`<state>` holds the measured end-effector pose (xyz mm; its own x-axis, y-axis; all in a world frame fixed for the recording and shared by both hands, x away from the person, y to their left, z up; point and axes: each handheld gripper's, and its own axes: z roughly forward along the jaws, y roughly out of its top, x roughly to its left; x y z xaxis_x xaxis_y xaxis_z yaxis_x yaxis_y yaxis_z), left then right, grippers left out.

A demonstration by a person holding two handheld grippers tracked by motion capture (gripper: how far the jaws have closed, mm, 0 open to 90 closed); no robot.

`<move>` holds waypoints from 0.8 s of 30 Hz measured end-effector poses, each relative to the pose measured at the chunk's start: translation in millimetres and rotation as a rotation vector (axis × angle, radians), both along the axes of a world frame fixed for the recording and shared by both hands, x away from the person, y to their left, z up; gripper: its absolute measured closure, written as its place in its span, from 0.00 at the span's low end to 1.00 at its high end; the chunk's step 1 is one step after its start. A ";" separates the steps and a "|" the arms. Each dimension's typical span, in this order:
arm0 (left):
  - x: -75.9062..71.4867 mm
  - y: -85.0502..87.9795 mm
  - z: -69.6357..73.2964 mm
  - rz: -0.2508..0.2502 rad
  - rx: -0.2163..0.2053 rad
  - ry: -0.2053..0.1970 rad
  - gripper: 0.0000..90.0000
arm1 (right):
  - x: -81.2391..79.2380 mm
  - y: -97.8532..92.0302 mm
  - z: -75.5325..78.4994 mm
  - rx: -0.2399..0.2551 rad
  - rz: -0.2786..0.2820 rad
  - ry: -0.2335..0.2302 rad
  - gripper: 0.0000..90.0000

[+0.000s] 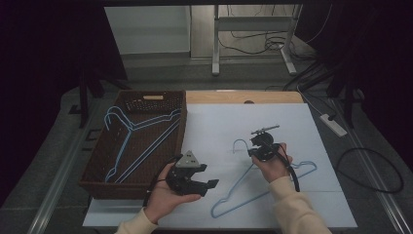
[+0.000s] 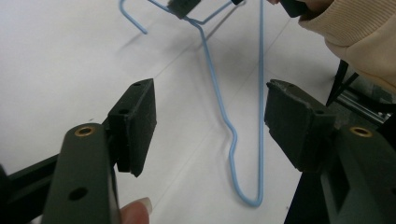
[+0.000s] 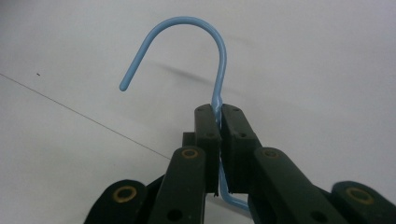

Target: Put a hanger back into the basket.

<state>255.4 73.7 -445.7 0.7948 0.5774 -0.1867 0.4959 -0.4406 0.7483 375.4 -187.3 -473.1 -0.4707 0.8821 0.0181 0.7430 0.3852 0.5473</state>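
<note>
right gripper [image 3: 217,116] clamped on blue hanger [image 1: 272,183] neck; left gripper [image 2: 210,121] wide open, empty — grab the lower bar squarely; lift level toward basket [image 1: 97,187]

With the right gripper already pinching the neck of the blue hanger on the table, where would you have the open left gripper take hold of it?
Probably the hanger's near shoulder bend. The left gripper faces it with jaws apart, and the thin wire lies flat on the table, so coming from the near left, tilted down, with one pad either side of the wire seems best. The right gripper steadies the neck.
</note>
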 end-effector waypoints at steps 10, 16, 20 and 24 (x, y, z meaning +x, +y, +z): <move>7.5 -45.2 -23.3 -0.071 0.068 0.051 0.39 | -2.4 1.5 0.9 0.005 0.005 -0.011 0.96; 20.8 -69.1 -44.7 -0.078 0.119 0.093 0.40 | -3.2 1.3 1.4 0.008 0.007 -0.013 0.96; 32.4 -79.5 -57.5 -0.071 0.144 0.124 0.41 | -3.6 1.2 1.6 0.013 0.004 -0.015 0.96; 39.9 -84.3 -63.9 -0.071 0.137 0.159 0.45 | -4.1 0.5 2.1 0.014 0.007 -0.017 0.96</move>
